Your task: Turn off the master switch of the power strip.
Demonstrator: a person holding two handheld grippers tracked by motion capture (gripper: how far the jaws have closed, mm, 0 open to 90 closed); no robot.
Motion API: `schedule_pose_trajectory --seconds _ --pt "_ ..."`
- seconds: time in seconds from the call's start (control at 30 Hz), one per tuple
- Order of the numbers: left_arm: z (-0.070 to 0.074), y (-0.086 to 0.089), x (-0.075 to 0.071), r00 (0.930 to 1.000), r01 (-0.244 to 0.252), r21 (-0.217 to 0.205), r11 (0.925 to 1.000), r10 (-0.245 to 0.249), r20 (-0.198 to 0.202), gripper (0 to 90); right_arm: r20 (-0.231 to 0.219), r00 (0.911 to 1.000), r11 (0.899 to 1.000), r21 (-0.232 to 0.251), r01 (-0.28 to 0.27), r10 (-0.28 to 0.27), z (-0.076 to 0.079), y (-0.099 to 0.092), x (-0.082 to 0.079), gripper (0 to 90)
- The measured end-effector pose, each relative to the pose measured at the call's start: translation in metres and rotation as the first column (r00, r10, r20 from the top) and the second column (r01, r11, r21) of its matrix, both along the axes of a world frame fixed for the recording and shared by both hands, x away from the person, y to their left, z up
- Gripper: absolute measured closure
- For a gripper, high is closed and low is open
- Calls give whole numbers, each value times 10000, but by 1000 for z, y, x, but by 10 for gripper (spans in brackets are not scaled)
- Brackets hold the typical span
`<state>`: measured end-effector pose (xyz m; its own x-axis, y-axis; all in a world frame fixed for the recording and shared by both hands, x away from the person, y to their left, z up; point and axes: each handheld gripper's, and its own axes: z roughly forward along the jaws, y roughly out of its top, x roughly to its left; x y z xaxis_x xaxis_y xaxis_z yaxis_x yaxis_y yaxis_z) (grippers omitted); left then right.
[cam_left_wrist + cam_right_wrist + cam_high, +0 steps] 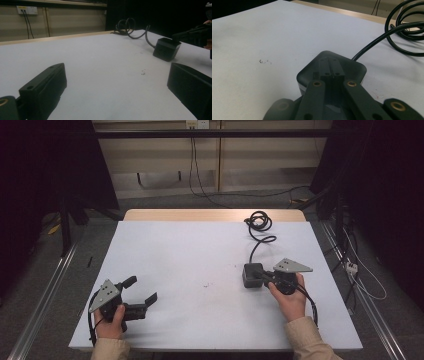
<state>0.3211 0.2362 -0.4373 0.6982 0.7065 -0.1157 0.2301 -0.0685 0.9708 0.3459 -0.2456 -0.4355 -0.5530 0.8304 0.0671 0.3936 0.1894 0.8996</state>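
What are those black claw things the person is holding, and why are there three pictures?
A person holds two hand tools with pinching jaws. One picture looks down from above; the other two come from small cameras riding on each tool. The left gripper rests on the white table with its jaws wide open, holding nothing. The right gripper has its jaws shut together, lying on top of a black power adapter; they don't seem to pinch it. The adapter's black cable curls into a coil at the table's far side.

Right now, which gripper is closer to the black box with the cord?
Right. The right gripper has its shut jaws over the black box. The left gripper sits far off across the table, jaws open.
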Motion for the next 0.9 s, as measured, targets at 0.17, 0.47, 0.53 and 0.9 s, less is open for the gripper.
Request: schedule_pose_trajectory --seconds 0.17,0.47,0.53,0.9 --pt "0 0 0 10000 -15 -5 10000 15 3 21 24 10000 10000 -74 -1 2 0 0 0 900" --pt "0 1 -1 10000 -74 -49 10000 73 -21 21 -72 10000 10000 -33 11 -11 1 0 1 900" --pt "0 1 -1 10000 -81 -53 10000 81 -18 21 -75 10000 10000 -47 6 -7 1 0 1 900" --pt "-1 1 -1 10000 -77 -24 10000 77 -19 21 30 10000 10000 -20 11 -11 4 0 1 900"
